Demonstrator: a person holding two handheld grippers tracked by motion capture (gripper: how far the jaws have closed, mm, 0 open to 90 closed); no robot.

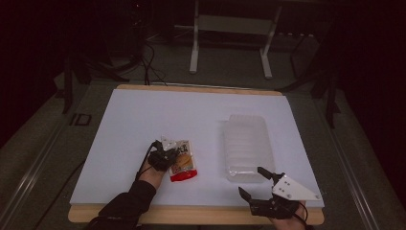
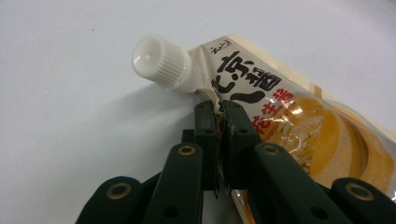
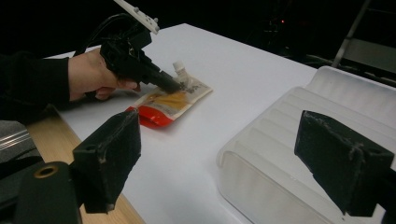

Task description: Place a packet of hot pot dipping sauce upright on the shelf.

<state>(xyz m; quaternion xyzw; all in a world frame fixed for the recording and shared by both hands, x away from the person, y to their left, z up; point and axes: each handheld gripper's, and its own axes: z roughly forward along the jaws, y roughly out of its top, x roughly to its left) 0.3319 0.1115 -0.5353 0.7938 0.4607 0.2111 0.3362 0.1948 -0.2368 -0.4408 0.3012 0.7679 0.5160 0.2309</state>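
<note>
A: Where is the left hand-held gripper (image 1: 168,154) working?
B: Left of centre, clamping the spouted pouch (image 1: 184,161) lying on the bench (image 1: 143,115).
A: And right?
B: The right hand-held gripper (image 1: 253,181), jaws apart, is waiting by the clear tray (image 1: 246,143); lifting slowly seems wise.

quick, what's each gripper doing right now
left gripper: shut on the pouch edge, just below its white cap.
right gripper: open, holding nothing, beside the clear tray.

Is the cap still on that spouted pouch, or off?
On. The white ribbed cap sits on the spout of the pouch, which the left gripper pinches just below.
</note>
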